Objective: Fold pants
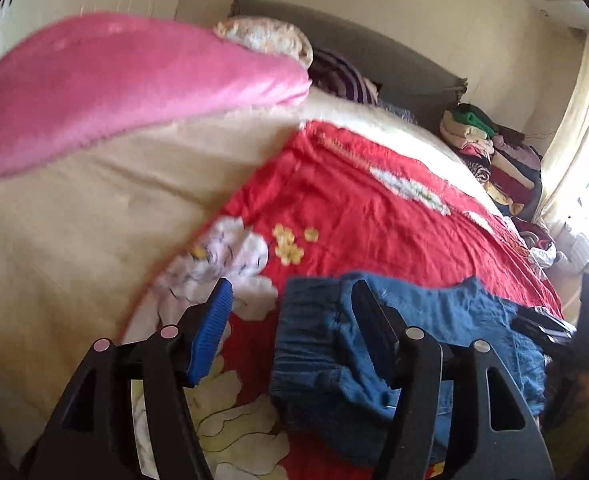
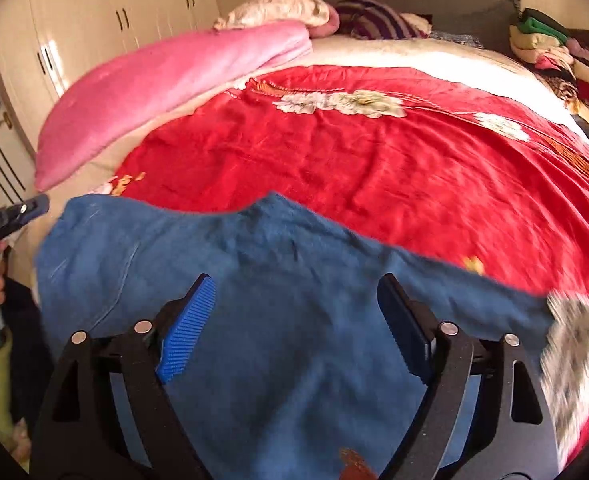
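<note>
Blue pants (image 2: 278, 280) on red bedspread (image 2: 374, 152)

- The blue denim pants (image 2: 278, 320) run off the bottom edge of the right wrist view, so their lower part cannot be seen.
- In the left wrist view, the black right finger (image 1: 370, 320) of the left gripper (image 1: 294, 308) covers part of the pants' gathered waistband.
- The white-and-grey flower print (image 2: 574, 368) at the right rim is smeared by blur.
- The stacked pile of folded clothes (image 1: 494, 156) is too small to sort into separate garments.
- The pink fleece blanket (image 1: 106, 84) is cut by the left edge.
</note>
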Motion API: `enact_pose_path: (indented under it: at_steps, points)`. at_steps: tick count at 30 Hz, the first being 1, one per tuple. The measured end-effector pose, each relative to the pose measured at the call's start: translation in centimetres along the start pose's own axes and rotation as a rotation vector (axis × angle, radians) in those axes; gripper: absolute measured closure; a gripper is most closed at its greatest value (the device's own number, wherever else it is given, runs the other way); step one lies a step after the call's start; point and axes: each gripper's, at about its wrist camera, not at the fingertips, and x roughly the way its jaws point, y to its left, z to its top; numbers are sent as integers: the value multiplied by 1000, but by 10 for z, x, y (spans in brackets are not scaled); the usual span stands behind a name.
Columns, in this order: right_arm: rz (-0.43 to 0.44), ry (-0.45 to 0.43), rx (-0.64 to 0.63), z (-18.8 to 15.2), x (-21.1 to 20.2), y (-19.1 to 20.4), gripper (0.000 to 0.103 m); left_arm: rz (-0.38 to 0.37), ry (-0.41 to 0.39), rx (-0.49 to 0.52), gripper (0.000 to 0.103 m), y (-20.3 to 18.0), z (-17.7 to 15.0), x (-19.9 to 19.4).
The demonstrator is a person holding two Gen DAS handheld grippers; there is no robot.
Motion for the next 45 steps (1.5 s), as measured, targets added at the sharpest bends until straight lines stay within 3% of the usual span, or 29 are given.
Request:
enact_pose_path:
  at_steps: [6,10,13,17,19,25,28,40,45]
  points:
    - [-55,-3,6,-51,-43,-9,25,-66,39,99,42,-45,-14,-1]
    - [-107,8,-21,-72,-62,-10,24,-126,110,262,42,-100,-43,7]
    - [-140,12,-35,-84,-76,-15,22,-108,150,391,42,-127,-67,14]
    - [-196,19,-4,-100,-92,-33,22,-115,226,458,42,-141,-90,25]
    - [-225,33,36,-108,-96,-46,22,-78,268,497,42,-144,-101,34]
    - [-328,113,97,-140,-91,-74,19,-77,294,499,40,-139,-105,43]
    - [-257,75,208,-151,-95,-90,19,-77,291,501,40,-140,-107,43]
    - [-247,7,232,-176,-120,-105,19,-88,290,496,38,-141,-106,42]
    - [-319,6,235,-193,-132,-117,19,-90,289,492,37,-141,-106,43]
